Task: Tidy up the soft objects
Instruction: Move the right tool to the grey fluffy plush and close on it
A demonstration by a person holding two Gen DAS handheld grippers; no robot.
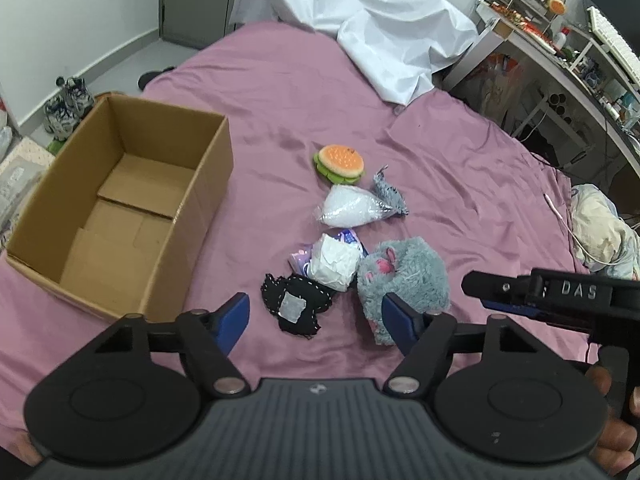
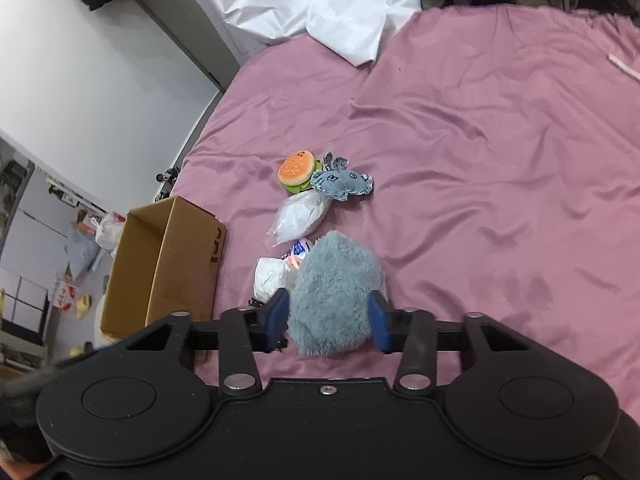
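Soft things lie in a cluster on the pink bedsheet: a burger plush, a denim toy, a clear bag of white filling, a white packet, a black cloth patch and a fluffy grey plush. My left gripper hangs open over the black patch, and neither pad touches it. My right gripper hovers just above the grey plush, which fills the narrow gap between its blue fingers. In the left wrist view a strip of sheet shows between the right gripper and the plush.
An open, empty cardboard box stands on the bed to the left of the cluster. A crumpled white sheet covers the far end. A cluttered desk and a bundle of fabric are on the right. Shoes sit on the floor.
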